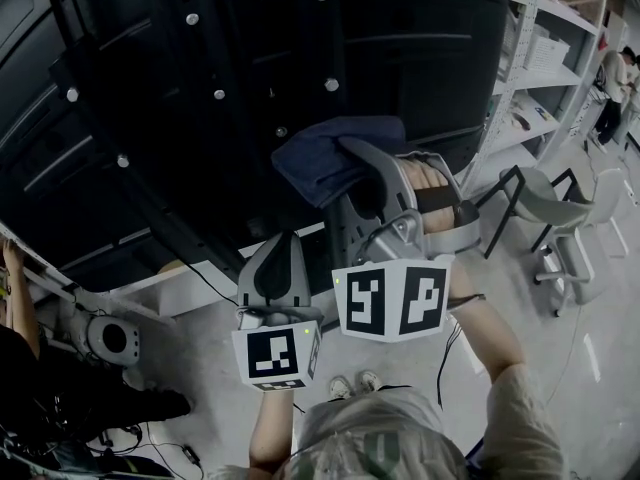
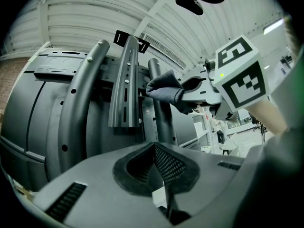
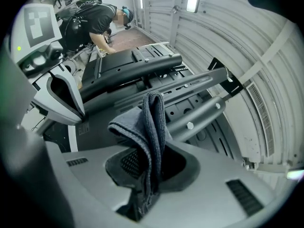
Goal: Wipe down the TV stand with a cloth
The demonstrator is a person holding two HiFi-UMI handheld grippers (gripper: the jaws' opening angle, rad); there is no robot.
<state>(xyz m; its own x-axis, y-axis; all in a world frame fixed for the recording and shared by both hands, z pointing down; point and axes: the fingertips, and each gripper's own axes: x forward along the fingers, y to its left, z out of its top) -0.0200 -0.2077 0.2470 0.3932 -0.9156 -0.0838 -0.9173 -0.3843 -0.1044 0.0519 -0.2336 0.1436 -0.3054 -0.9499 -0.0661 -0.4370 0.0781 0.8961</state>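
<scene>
Closest in, my right gripper (image 3: pixel 149 163) is clenched on the blue cloth (image 3: pixel 147 127), a fold standing up out of the jaws. My left gripper (image 2: pixel 159 170) has its jaws pressed together on nothing and hangs just below the right one, idle.

The cloth is up at the TV stand (image 1: pixel 200 118) now, and looks to be against a dark upright (image 2: pixel 159 113) beside the slotted rail (image 2: pixel 126 80). I'd call this mid-job. One patch is under the cloth, while the rail, the curved tubes and the bolted panels all look left to do. The matt black metal shows no streaks, so I can't tell what's already clean.

Beyond the stand there's pale floor (image 1: pixel 590 358), a chair (image 1: pixel 560 203), white shelving (image 1: pixel 540 78) and ribbed ceiling panels (image 2: pixel 213 27). A person (image 3: pixel 95 20) bends over at the far end.
</scene>
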